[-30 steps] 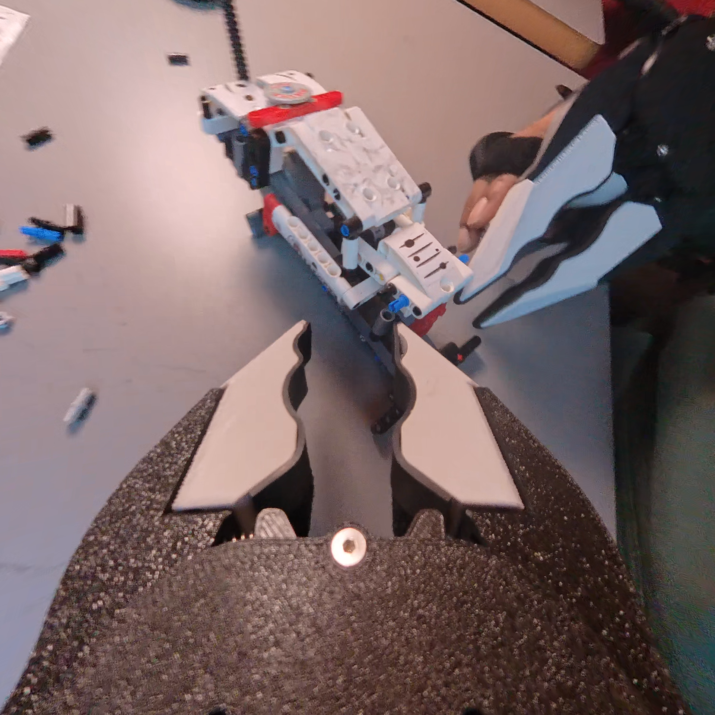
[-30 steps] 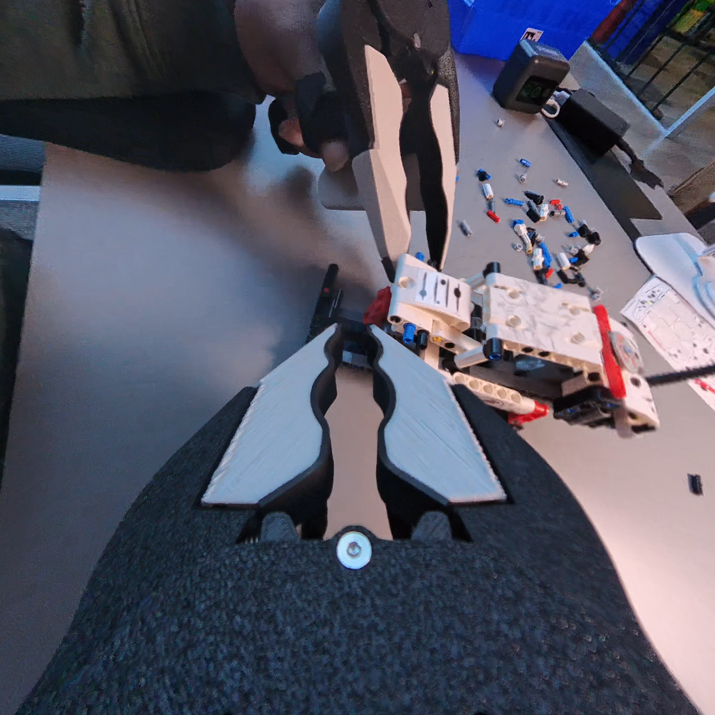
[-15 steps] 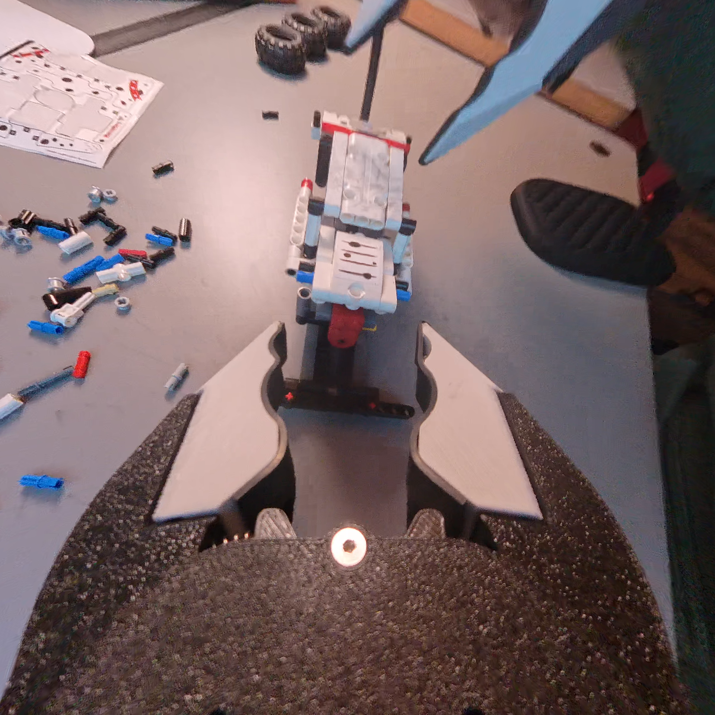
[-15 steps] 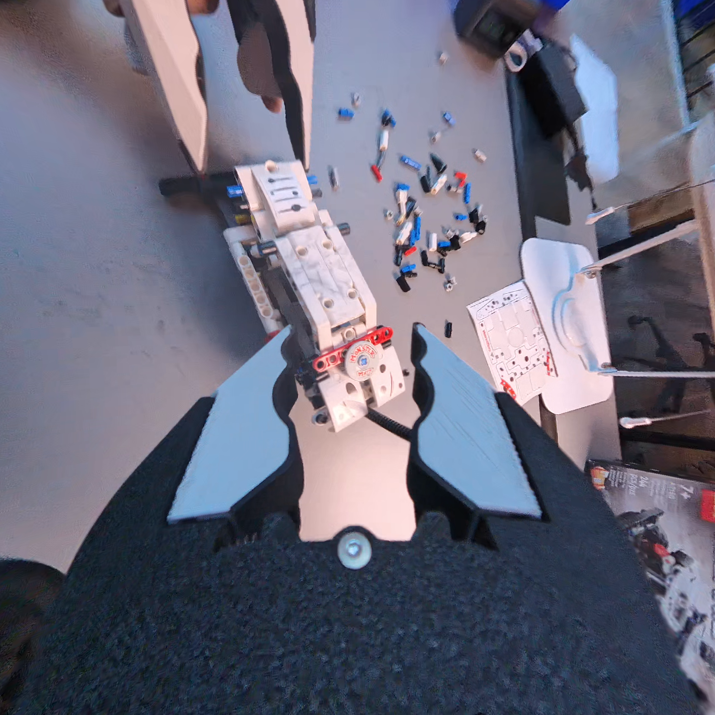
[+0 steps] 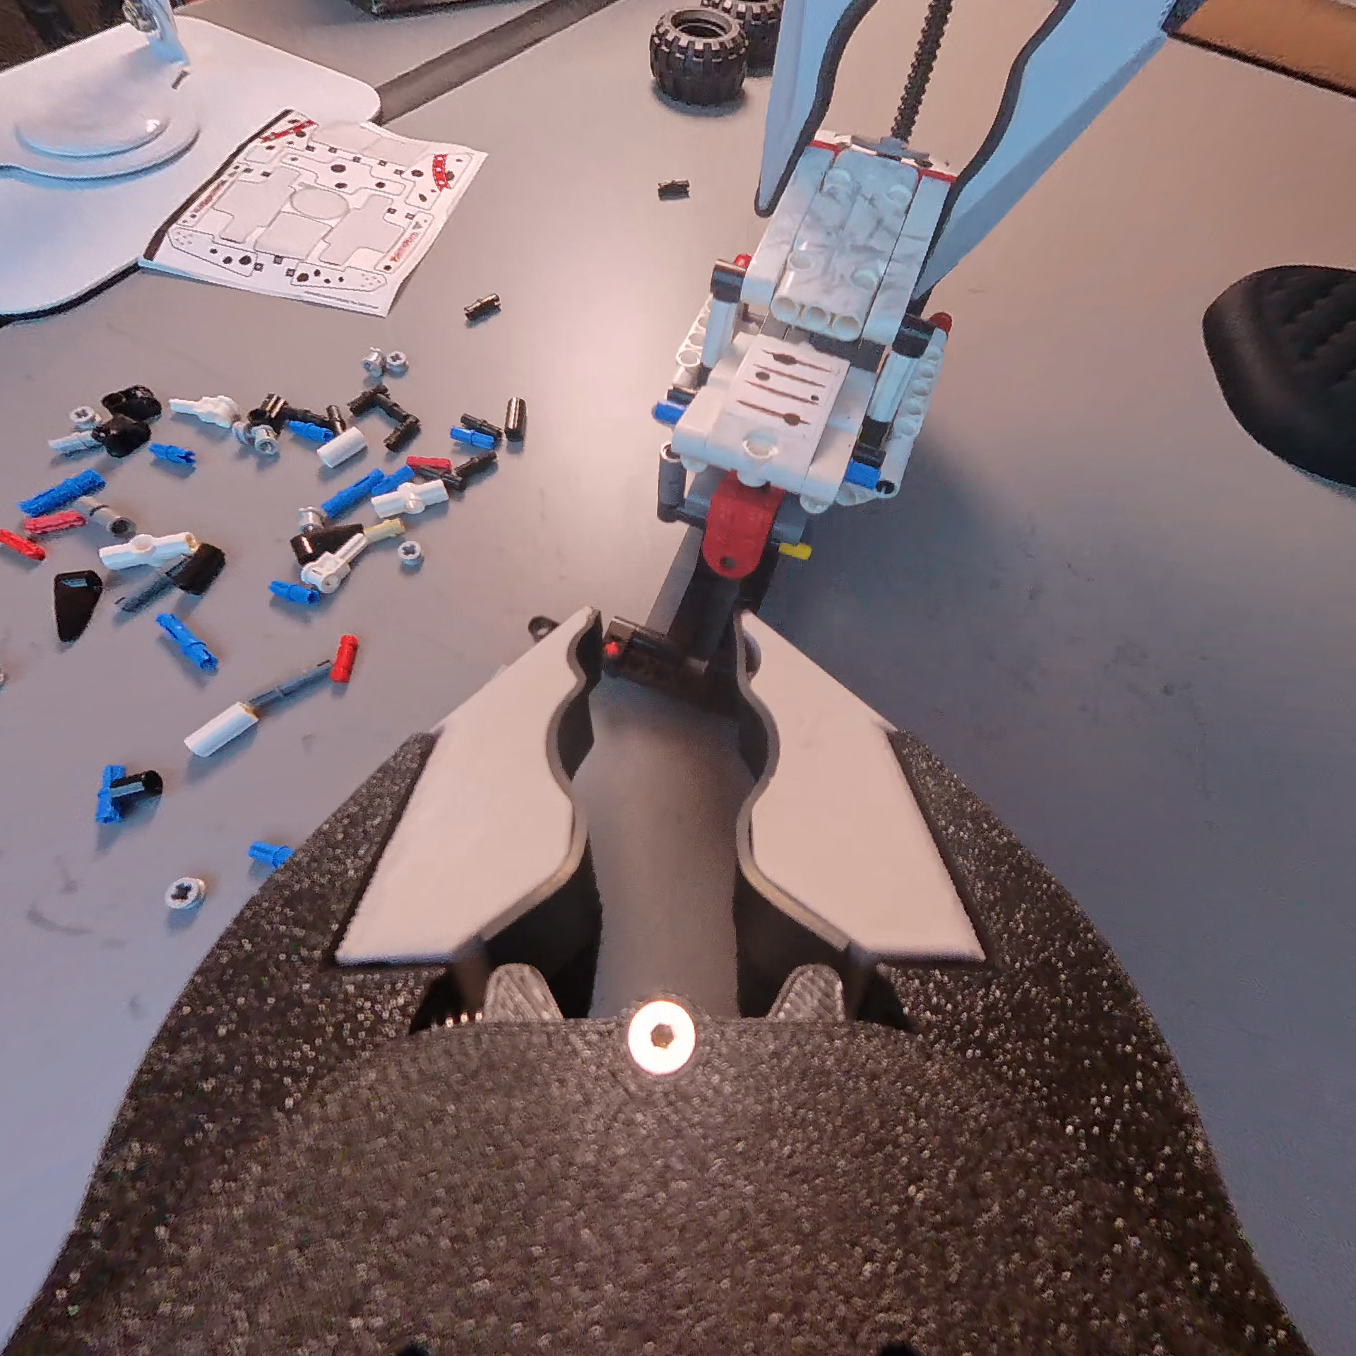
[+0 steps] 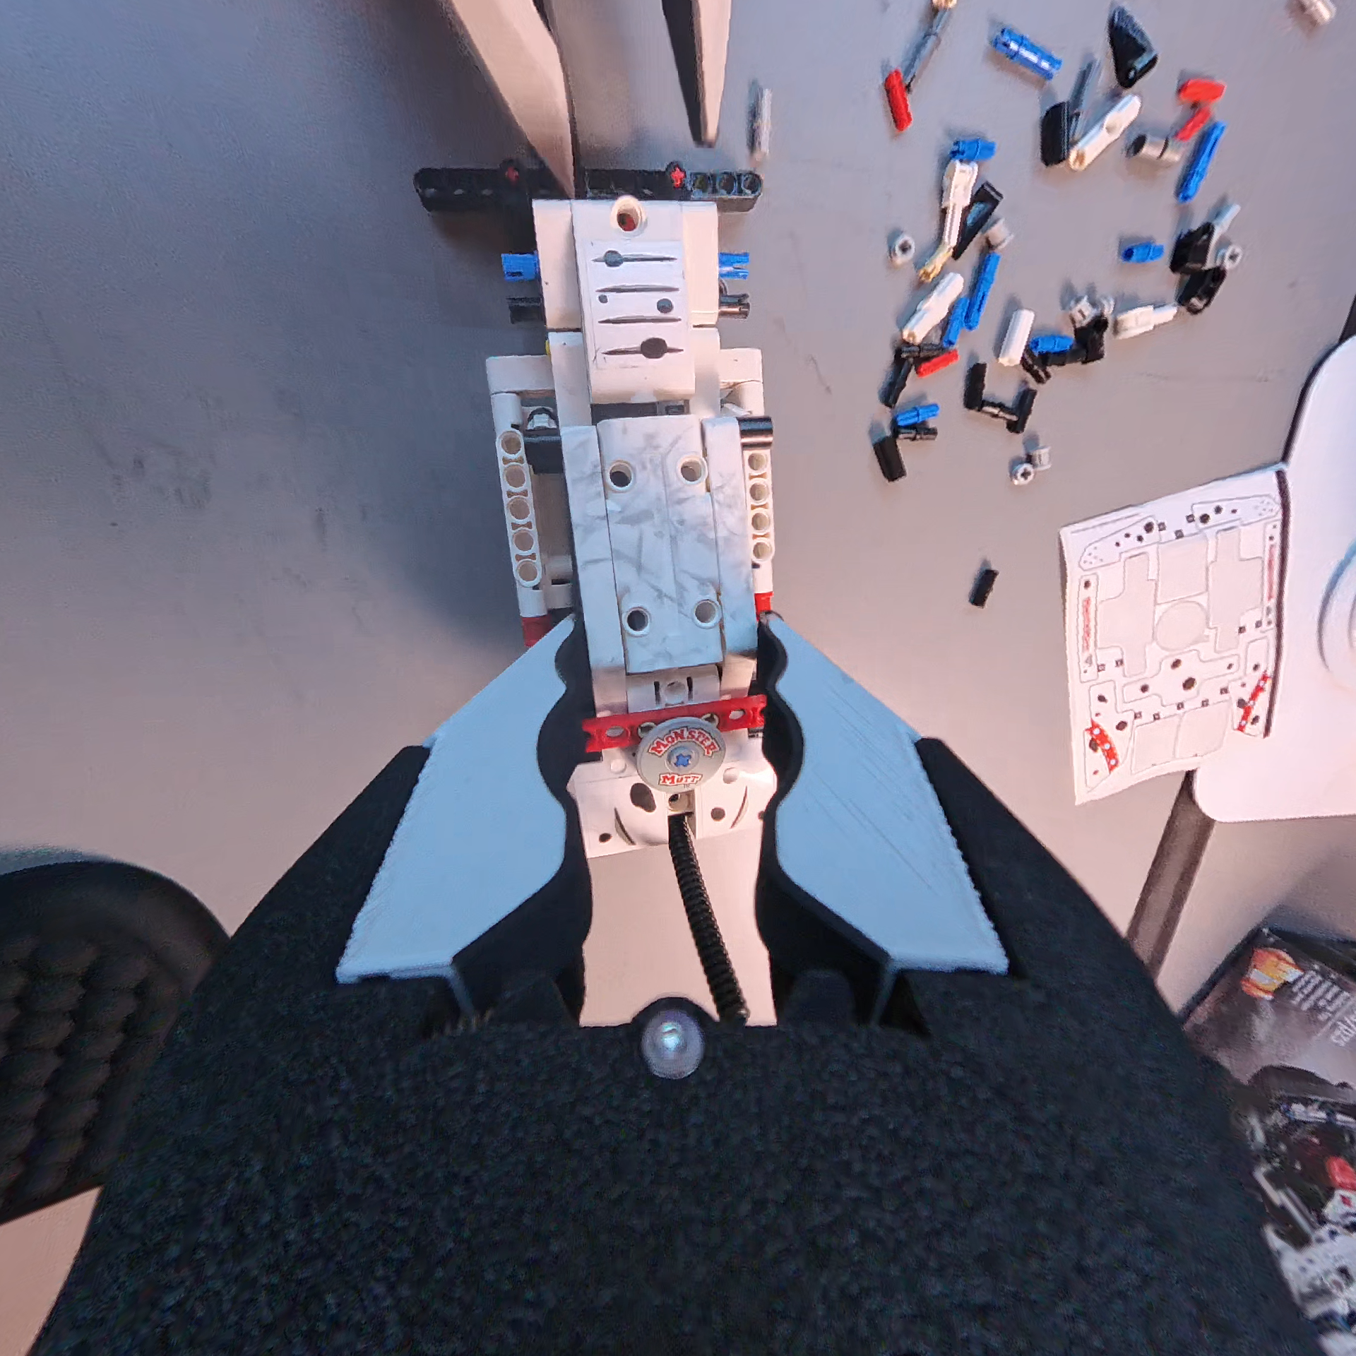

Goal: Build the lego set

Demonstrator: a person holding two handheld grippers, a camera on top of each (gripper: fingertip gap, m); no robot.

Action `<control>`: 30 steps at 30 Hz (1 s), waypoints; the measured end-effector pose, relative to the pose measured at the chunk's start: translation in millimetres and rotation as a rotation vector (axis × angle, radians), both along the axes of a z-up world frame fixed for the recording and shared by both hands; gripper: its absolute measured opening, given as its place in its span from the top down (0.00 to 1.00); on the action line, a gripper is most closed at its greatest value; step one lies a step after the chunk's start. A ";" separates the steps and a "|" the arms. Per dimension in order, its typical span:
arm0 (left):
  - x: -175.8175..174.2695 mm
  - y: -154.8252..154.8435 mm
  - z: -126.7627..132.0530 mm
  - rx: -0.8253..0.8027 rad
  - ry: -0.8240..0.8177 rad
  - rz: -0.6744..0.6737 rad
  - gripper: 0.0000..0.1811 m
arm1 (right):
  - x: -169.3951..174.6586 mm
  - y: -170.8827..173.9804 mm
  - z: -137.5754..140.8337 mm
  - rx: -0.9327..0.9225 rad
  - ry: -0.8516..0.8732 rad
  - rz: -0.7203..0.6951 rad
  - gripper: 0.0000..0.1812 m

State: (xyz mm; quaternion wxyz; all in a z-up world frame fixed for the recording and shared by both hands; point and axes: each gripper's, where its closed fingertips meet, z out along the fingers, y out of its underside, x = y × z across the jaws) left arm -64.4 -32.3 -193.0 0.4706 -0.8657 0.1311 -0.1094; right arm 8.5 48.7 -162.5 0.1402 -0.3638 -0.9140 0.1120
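The white lego truck [image 6: 653, 469] is lying on the bench [image 6: 220, 440], long axis running twelve-to-six between both grippers. The right gripper [image 6: 668, 646] is grasping its rear; the left gripper [image 5: 669, 646] is closing around the black front beam [image 5: 660, 660], contact unclear.

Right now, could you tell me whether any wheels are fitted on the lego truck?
No, the lego truck has none fitted; the black tyres lie loose on the table behind it.

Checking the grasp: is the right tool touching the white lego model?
Touching. Right wrist view: fingers of the right tool press both sides of the lego model.
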 end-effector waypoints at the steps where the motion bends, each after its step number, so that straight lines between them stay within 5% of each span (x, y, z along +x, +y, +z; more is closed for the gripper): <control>1: -0.1 0.1 -0.1 -0.002 0.001 0.002 0.81 | 2.1 4.5 0.0 0.008 -0.008 -0.013 0.75; 20: 4.6 1.9 2.1 0.029 0.006 0.020 0.80 | 3.0 28.1 0.0 0.012 0.004 -0.080 0.75; 24: -5.0 6.3 14.4 0.107 0.001 0.081 0.73 | 2.3 28.4 1.0 0.018 0.019 -0.084 0.74; 30: -24.0 6.8 40.6 0.248 -0.024 0.191 0.68 | -16.9 19.1 53.7 -0.229 0.259 -0.097 0.68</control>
